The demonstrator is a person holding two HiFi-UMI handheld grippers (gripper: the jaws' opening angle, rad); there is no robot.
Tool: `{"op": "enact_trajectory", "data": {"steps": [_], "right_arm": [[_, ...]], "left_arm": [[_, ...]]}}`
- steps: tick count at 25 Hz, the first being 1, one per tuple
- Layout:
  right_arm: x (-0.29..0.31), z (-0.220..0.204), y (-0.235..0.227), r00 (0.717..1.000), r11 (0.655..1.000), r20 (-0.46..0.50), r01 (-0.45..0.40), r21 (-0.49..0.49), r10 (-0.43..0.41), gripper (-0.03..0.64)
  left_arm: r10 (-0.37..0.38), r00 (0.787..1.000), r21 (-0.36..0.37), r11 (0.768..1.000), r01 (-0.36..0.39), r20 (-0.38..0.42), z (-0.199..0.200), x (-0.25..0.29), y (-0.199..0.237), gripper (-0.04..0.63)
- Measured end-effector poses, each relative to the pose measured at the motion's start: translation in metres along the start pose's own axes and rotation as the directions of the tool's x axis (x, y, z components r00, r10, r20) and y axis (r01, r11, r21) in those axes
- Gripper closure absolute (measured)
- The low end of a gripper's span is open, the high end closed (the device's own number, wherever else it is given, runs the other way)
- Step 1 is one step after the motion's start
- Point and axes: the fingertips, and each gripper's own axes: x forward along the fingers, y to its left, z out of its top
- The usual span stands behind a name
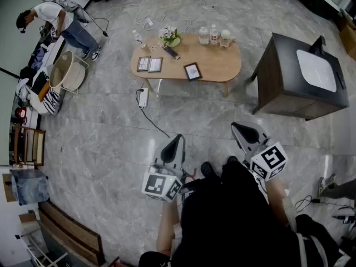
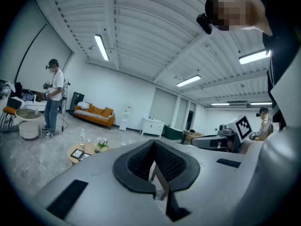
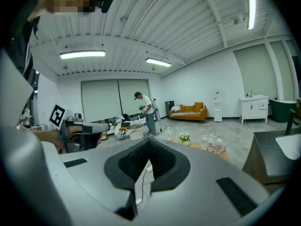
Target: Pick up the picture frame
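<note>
Three picture frames lie on the oval wooden coffee table (image 1: 217, 65). A dark-framed one (image 1: 192, 71) sits near the table's front edge. Two more (image 1: 149, 64) lie side by side at its left end. In the left gripper view the table (image 2: 71, 158) is small and far off, with a frame (image 2: 77, 153) on it. My left gripper (image 1: 177, 140) and right gripper (image 1: 238, 128) are held close to my body, well short of the table, over bare floor. The left gripper (image 2: 153, 145) is shut and so is the right gripper (image 3: 148, 145), with nothing between the pads of either.
On the table stand a flower pot (image 1: 169, 36), several bottles (image 1: 214, 36) and a dark phone-like thing (image 1: 171, 53). A power strip with a cable (image 1: 143, 97) lies on the floor in front. A dark cabinet with a white basin (image 1: 303, 77) stands to the right. A person (image 1: 55, 18) works far left.
</note>
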Motion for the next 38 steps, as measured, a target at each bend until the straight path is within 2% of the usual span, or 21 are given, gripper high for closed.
{"op": "enact_trajectory", "data": {"steps": [4,9,15,21,27,38], "right_arm": [[-0.013,0.009,0.013,1.000,1.000,0.003,-0.008,-0.012,0.008,0.604],[-0.021,0.014,0.025,1.000,0.999,0.019,-0.008,-0.038,0.009,0.604],[-0.031,0.005,0.033,1.000,1.000,0.003,0.013,-0.023,-0.013,0.604],[-0.032,-0.001,0.033,1.000,1.000,0.016,0.018,-0.021,-0.018,0.604],[-0.033,-0.012,-0.002,0.998,0.997,0.006,0.055,0.057,-0.055,0.604],[0.011,0.016,-0.109,1.000,0.998,0.029,-0.006,0.065,0.004,0.604]], "left_arm": [[0.000,1.000,-0.022,1.000,0.000,-0.003,0.004,-0.009,-0.014,0.584],[-0.008,0.998,0.025,1.000,0.009,-0.054,-0.007,-0.011,-0.025,0.584],[-0.033,0.997,0.040,0.999,0.036,-0.072,-0.009,-0.017,-0.032,0.584],[-0.040,0.998,0.040,0.998,0.042,-0.046,-0.010,-0.015,-0.030,0.584],[-0.031,0.998,0.028,0.999,0.032,-0.048,-0.007,0.004,-0.029,0.584],[0.048,0.998,0.057,0.997,-0.045,-0.050,0.020,0.107,-0.025,0.584]]}}
